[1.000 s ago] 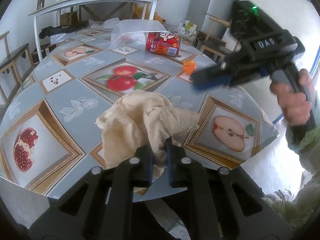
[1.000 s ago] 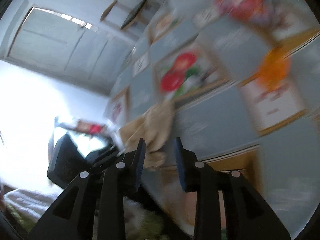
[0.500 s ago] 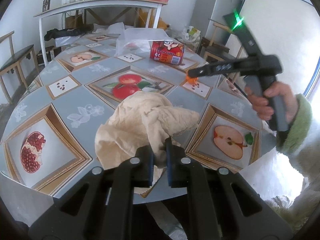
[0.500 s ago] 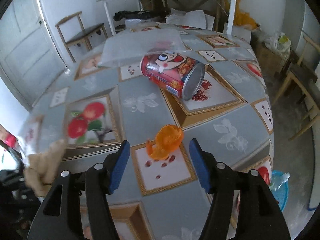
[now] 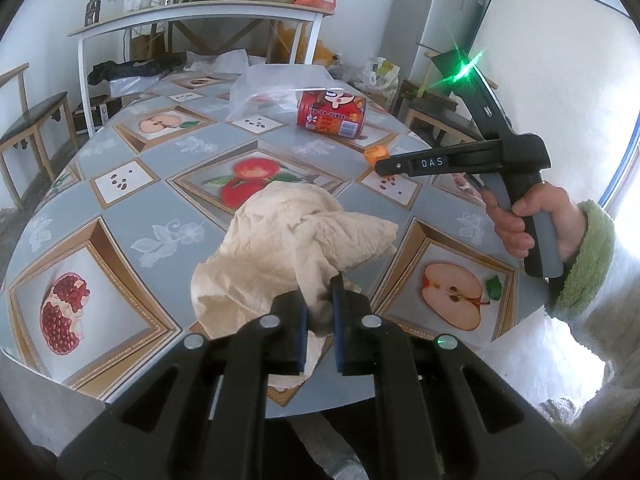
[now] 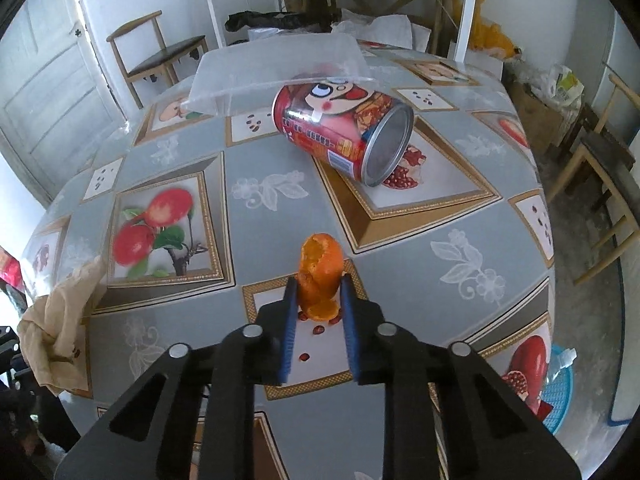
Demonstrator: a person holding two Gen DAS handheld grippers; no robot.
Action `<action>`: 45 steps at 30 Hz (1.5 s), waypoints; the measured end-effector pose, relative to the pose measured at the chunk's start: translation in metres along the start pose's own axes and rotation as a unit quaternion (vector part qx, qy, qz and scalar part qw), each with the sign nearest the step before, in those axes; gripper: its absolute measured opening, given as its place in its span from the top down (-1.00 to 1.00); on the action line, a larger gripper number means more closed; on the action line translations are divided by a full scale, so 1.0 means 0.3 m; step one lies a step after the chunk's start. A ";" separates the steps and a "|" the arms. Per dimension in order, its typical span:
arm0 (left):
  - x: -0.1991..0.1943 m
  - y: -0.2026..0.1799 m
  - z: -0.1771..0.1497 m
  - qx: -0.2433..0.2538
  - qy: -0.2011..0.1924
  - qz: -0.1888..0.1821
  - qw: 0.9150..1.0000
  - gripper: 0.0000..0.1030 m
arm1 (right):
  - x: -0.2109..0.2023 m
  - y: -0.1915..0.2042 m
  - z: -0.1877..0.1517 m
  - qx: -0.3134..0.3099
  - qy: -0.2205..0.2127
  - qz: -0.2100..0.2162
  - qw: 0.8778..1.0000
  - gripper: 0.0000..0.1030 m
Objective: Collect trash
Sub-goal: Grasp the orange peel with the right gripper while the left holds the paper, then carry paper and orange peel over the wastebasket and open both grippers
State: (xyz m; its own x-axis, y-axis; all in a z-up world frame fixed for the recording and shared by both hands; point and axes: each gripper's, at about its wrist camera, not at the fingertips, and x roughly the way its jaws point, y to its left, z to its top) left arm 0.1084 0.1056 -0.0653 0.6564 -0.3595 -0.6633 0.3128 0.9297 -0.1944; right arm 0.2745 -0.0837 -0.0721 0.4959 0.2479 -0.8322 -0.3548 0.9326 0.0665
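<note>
My left gripper (image 5: 319,304) is shut on a crumpled beige paper napkin (image 5: 288,236) that rests on the fruit-patterned table (image 5: 160,208) near its front edge. My right gripper (image 6: 318,300) has its fingers on both sides of an orange peel (image 6: 320,270) lying on the table; the jaws are close around it, and contact cannot be told. From the left wrist view the right gripper (image 5: 380,166) hovers at the peel (image 5: 376,154). A red can (image 6: 340,132) lies on its side beyond the peel. The napkin also shows at the left (image 6: 60,320).
A clear plastic bag (image 6: 276,64) lies behind the can. A white side table (image 5: 200,12) with pots stands at the back. Wooden chairs (image 6: 160,52) stand around the table. A blue basket (image 6: 560,384) sits on the floor at the right.
My right gripper swung round to face the table, came down to the orange peel and narrowed its jaws around it. My left gripper kept hold of the napkin.
</note>
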 end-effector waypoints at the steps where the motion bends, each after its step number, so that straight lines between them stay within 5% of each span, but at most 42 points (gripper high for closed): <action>1: 0.000 -0.002 0.001 0.001 -0.001 0.000 1.000 0.84 | -0.003 0.001 -0.001 0.001 -0.001 0.001 1.000 0.67; 19: -0.088 -0.036 0.056 -0.004 -0.052 -0.003 0.999 0.84 | -0.186 -0.007 -0.006 0.042 -0.055 0.032 0.997 0.74; 31: -0.119 -0.220 0.146 0.054 -0.076 -0.028 0.995 0.84 | -0.385 -0.174 -0.141 0.108 -0.113 0.039 0.987 0.74; 38: -0.073 -0.385 0.273 0.085 -0.068 -0.119 0.987 0.84 | -0.550 -0.411 -0.323 0.198 -0.158 0.001 0.967 0.74; 45: 0.077 -0.685 0.450 0.127 -0.010 -0.227 0.965 0.84 | -0.684 -0.751 -0.663 0.344 -0.176 -0.073 0.920 0.74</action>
State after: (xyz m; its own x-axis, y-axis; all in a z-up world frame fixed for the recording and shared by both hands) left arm 0.1520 -0.1047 0.0568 0.4246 -0.7295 -0.5363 0.7282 0.6271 -0.2765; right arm 0.0952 -0.3969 -0.0258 0.7671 0.0630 -0.6384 0.2610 0.8784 0.4004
